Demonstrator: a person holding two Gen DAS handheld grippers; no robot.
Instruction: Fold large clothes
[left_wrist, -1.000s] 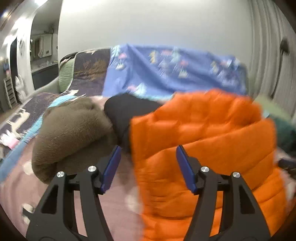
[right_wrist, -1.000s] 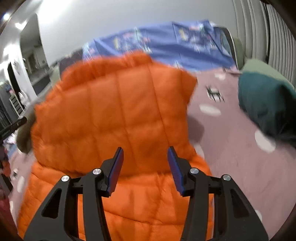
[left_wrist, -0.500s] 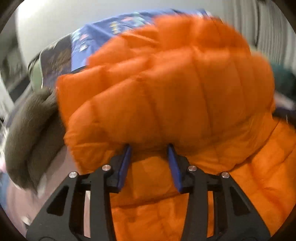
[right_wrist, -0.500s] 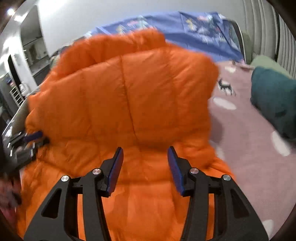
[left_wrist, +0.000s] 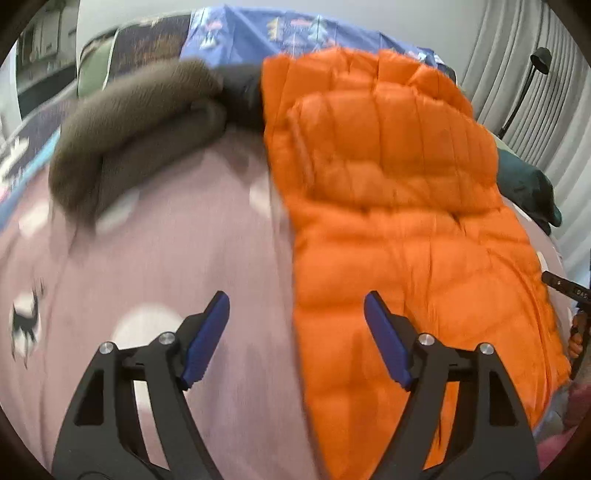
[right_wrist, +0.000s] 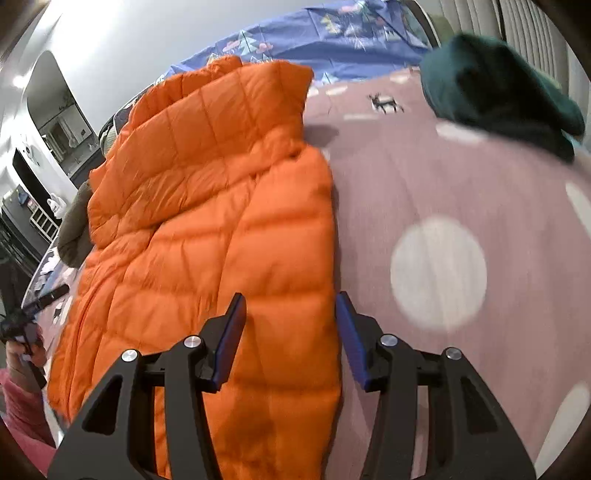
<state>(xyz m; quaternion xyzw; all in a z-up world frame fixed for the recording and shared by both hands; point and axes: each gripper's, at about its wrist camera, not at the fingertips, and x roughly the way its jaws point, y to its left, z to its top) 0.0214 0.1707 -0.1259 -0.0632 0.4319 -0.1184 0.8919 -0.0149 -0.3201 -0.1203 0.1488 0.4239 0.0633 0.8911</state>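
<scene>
Orange quilted jacket (left_wrist: 406, 221) folded, flat on bedspread (left_wrist: 184, 258); both hand-held grippers open, empty.

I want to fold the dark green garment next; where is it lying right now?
The dark green garment lies at the top right of the right wrist view, on the pink bedspread, apart from the orange puffer jacket.

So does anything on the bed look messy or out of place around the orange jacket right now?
Nothing stands out. The orange jacket lies flat on the pink bedspread, top part folded down, edges fairly straight. The brown garment and dark green one sit folded to either side, clear of it.
</scene>
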